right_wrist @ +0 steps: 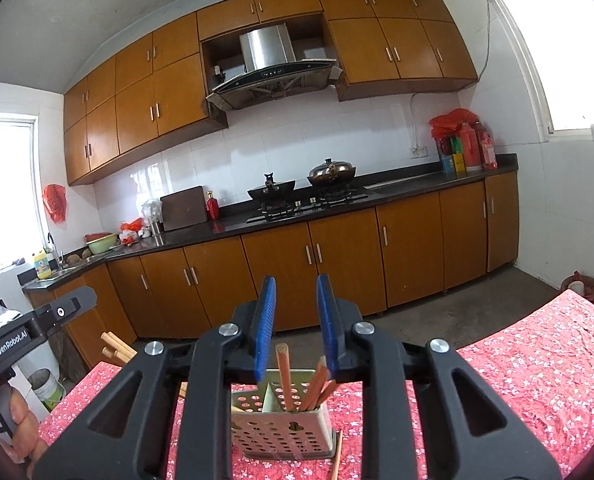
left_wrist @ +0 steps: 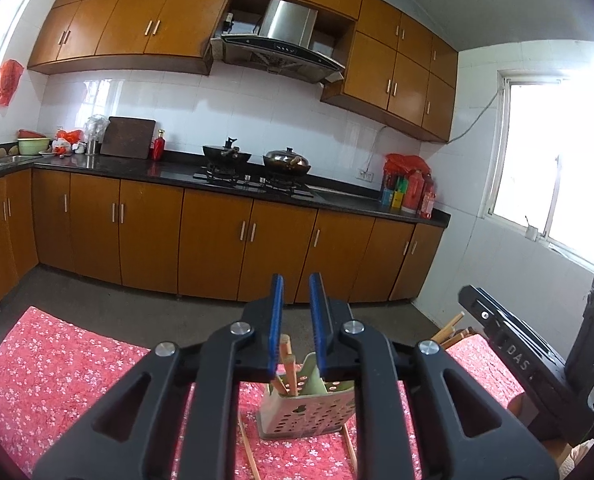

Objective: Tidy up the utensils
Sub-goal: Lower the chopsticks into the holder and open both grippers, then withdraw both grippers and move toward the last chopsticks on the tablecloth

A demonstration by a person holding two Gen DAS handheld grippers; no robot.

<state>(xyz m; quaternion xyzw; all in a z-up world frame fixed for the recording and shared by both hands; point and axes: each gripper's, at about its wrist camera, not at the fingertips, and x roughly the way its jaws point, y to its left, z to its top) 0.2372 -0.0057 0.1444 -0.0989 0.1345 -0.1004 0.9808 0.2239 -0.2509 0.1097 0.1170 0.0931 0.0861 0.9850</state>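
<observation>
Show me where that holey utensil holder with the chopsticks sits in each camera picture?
Left wrist: utensil holder at bottom centre, below the open left gripper.
Right wrist: holder at bottom centre, below the open right gripper.
Shared landmark: range hood.

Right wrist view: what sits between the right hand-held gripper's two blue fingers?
Nothing is gripped by the right hand-held gripper; behind the gap stand chopsticks in the perforated holder.

My two wrist cameras look along their tongs, tilted up at the kitchen cabinets (left_wrist: 217,236). Both sit close above the perforated holder (left_wrist: 309,412) (right_wrist: 283,428), left camera from its left, right camera from its right.
</observation>
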